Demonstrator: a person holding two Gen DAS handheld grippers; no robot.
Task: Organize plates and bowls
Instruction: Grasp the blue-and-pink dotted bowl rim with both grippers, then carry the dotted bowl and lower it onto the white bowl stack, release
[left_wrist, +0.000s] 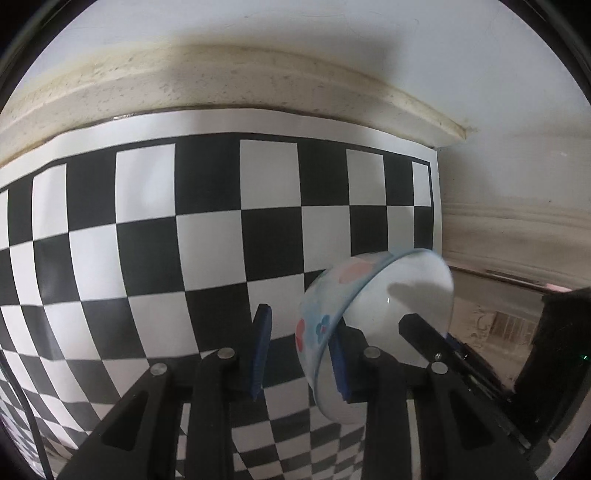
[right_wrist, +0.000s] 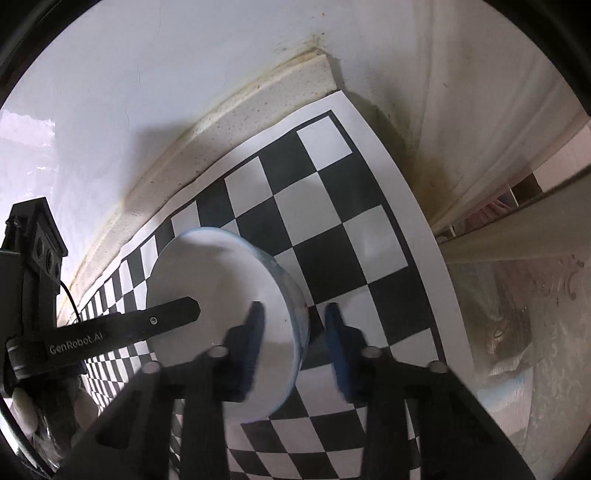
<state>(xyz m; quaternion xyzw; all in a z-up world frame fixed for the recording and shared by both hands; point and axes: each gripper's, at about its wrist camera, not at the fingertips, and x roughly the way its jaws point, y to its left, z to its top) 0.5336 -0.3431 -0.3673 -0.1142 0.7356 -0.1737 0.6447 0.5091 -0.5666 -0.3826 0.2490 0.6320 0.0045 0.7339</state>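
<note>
A white bowl with pink and blue flowers (left_wrist: 369, 314) is tilted on its side above the checkerboard mat (left_wrist: 207, 243). In the left wrist view my left gripper (left_wrist: 301, 354) straddles its rim with the jaws apart, the rim against the right pad (left_wrist: 340, 365). The right gripper's finger (left_wrist: 424, 332) reaches into the bowl. In the right wrist view the bowl (right_wrist: 221, 306) shows its white inside. My right gripper (right_wrist: 295, 343) straddles its rim, jaws apart, with a gap on both sides. The left gripper's finger (right_wrist: 147, 325) lies across the bowl.
The mat (right_wrist: 332, 229) lies on a speckled counter with a raised back ledge (left_wrist: 221, 85) against a white wall. The mat's right edge (left_wrist: 437, 203) is close to the bowl. A glass-like surface (right_wrist: 517, 350) lies beyond it.
</note>
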